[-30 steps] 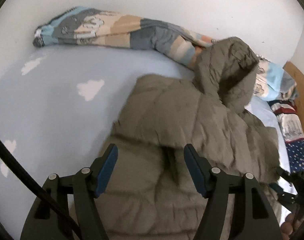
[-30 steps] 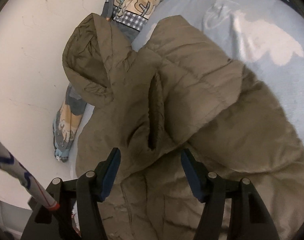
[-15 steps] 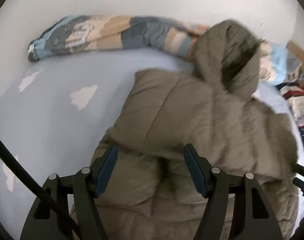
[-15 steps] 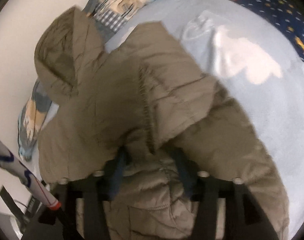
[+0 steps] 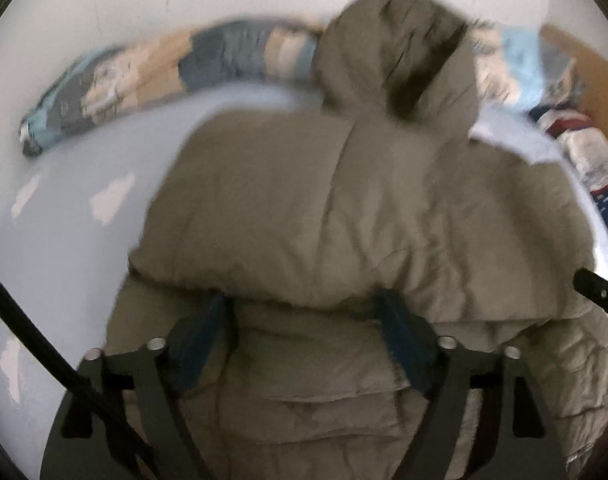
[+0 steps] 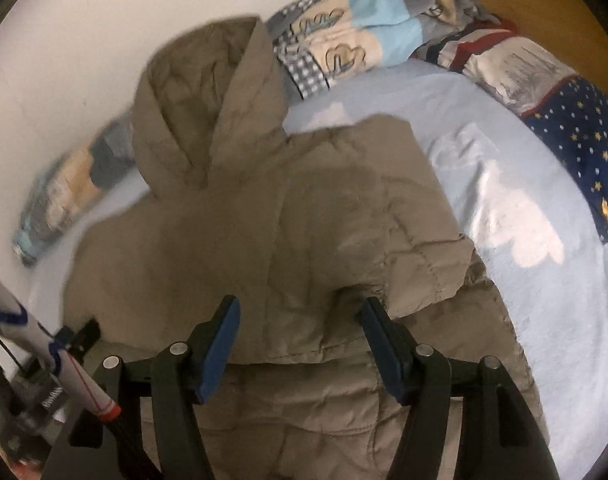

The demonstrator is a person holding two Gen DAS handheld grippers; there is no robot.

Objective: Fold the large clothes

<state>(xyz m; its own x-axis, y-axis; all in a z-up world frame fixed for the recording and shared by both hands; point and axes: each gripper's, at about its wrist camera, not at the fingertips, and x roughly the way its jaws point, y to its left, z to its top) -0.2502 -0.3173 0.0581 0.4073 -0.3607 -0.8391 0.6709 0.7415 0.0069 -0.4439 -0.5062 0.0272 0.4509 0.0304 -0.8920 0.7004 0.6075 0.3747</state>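
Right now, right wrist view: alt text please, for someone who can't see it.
A puffy olive hooded jacket lies folded over on a light blue cloud-print bedsheet, hood toward the white wall. The right gripper hovers open over its folded edge, blue pads apart, jaws just widened. Patterned bedding is bunched along the wall.

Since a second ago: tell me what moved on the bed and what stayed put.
The khaki jacket's upper half, with its hood, has been folded flatter over the lower half. The left gripper and right gripper have just been opening, their fingers beside the folded edge with nothing pinched. The rolled blanket and blue sheet stayed.
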